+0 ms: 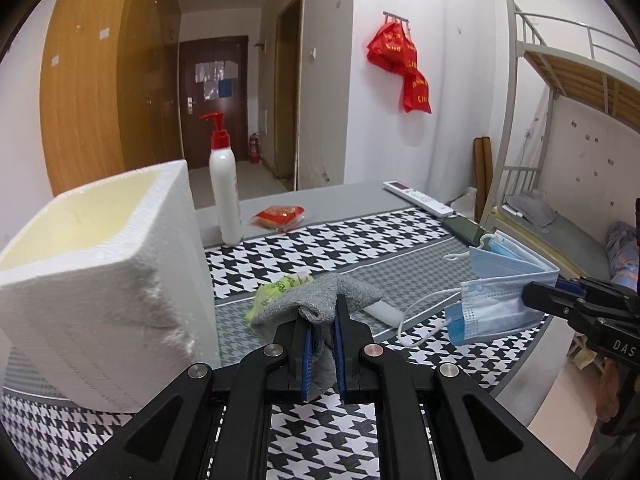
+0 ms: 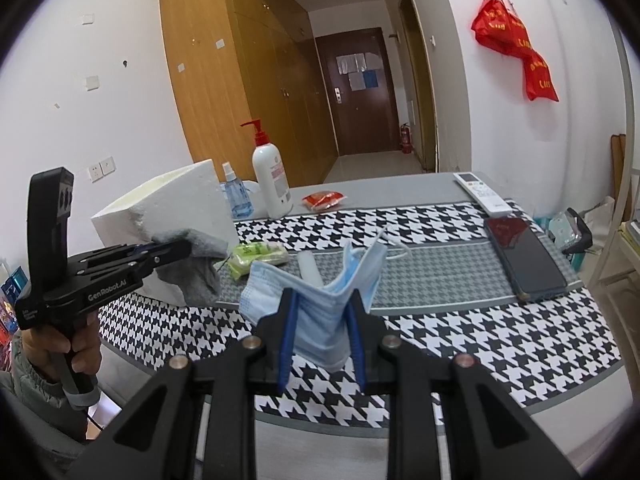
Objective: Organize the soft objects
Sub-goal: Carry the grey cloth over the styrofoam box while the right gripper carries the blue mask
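Tablecloth (image 2: pixel 500 332) | R view only: spray bottle (image 2: pixel 236 196) behind foam box (image 2: pixel 160 208)

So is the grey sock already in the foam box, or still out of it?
Out. The grey sock hangs pinched in the left gripper, beside the foam box, above the table.

A houndstooth-covered table (image 2: pixel 500 340) fills mid-frame, bearing a foam box (image 2: pixel 168 208), lotion bottle (image 2: pixel 271 176), remote (image 2: pixel 482 193) and phone (image 2: pixel 524 258).
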`<state>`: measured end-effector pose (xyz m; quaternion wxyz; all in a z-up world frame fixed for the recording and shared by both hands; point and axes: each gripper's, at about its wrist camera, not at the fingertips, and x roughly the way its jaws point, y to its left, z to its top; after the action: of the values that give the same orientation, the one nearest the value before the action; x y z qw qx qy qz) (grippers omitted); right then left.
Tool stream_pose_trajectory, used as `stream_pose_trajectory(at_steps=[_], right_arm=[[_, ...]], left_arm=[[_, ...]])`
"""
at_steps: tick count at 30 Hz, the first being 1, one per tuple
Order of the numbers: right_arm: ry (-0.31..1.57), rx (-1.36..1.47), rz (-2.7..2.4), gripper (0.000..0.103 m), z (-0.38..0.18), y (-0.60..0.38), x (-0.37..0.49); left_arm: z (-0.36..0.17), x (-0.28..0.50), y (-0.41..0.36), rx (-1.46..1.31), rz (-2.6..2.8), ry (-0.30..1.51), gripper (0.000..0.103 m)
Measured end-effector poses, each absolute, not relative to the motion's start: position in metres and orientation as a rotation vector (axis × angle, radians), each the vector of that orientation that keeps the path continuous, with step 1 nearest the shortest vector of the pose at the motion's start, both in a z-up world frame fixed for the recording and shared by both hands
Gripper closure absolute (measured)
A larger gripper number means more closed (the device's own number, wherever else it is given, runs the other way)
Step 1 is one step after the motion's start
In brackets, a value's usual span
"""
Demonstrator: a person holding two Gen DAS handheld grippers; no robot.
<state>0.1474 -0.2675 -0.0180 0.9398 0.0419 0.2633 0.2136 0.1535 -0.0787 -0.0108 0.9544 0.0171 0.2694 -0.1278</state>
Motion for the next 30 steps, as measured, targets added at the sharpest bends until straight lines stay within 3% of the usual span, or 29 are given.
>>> stream_pose_trajectory(at_steps=[30], right_arm=[[0.43,0.025,0.431,0.075,0.026,-0.235,0.136]], left_arm=[[0.031,0.116,-0.064,0.077,-0.22,0.404,0.093]])
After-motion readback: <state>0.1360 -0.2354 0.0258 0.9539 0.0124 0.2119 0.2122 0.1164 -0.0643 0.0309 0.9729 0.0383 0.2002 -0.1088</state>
